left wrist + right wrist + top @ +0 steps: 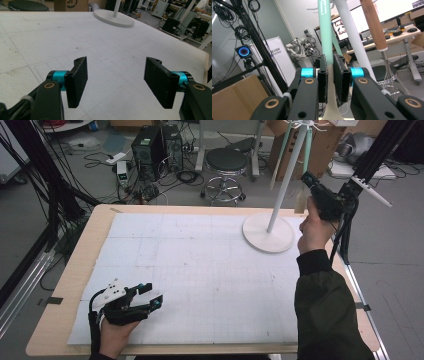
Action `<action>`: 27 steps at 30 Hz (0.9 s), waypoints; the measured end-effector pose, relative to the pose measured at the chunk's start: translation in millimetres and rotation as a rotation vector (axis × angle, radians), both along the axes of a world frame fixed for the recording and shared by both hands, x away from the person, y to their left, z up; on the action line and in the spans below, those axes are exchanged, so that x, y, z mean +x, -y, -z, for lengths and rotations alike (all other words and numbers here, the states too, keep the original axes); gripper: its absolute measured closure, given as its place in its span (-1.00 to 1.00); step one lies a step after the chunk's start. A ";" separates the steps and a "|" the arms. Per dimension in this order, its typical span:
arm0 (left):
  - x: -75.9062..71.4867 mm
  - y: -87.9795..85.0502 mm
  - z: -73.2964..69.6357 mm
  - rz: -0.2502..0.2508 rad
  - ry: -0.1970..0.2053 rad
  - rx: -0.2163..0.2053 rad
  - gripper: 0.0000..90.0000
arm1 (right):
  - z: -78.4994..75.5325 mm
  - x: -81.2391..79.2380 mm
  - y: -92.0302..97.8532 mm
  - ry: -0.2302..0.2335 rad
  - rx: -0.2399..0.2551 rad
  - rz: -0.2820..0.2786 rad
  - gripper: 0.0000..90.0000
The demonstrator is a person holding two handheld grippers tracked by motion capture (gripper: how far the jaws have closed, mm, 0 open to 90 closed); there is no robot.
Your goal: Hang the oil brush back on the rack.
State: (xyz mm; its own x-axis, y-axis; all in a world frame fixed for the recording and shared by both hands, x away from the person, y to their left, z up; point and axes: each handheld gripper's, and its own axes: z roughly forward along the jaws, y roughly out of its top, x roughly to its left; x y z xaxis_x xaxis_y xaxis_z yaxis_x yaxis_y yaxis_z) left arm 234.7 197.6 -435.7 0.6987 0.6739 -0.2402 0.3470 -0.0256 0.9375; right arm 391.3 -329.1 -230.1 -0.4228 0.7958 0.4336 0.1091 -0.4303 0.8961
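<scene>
Gripping a mint-and-cream spoon [327,62] by its handle, the right gripper [320,195] hung above the counter's [65,285] far right corner. A slack pinch could drop it; the white stand [268,232] crowded close. The left gripper [147,295] rested wide, empty, near the front left corner.

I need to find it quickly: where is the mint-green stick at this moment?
The mint-green stick is clamped in the right claw, raised at the table's far right, beside the white pole of the round-based stand.

Left tongs [115,83] gape over white table [37,45], round base [113,18] beyond.
</scene>
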 end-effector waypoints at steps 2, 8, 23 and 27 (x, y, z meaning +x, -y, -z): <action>-0.1 -0.2 0.0 0.001 0.000 0.001 -0.20 | 0.4 2.5 -0.9 -0.011 -0.006 0.005 0.85; -0.4 -0.5 -0.3 -0.004 0.004 0.000 -0.20 | 3.0 7.8 -1.9 -0.021 -0.006 0.005 0.84; -2.8 2.5 -2.7 0.008 0.011 -0.014 -0.20 | 22.3 -6.7 -2.6 -0.067 -0.054 0.000 -0.31; -3.0 2.7 -3.1 0.006 0.014 -0.013 -0.20 | 23.3 -11.2 -3.9 -0.055 -0.067 -0.005 -0.31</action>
State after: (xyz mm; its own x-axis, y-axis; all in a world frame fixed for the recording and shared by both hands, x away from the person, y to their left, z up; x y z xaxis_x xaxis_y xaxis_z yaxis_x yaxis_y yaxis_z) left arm 231.7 194.9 -432.6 0.7059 0.6668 -0.2390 0.3333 -0.0149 0.9427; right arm 380.2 -325.2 -253.4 -0.4041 0.8216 0.4020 0.1613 -0.3686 0.9155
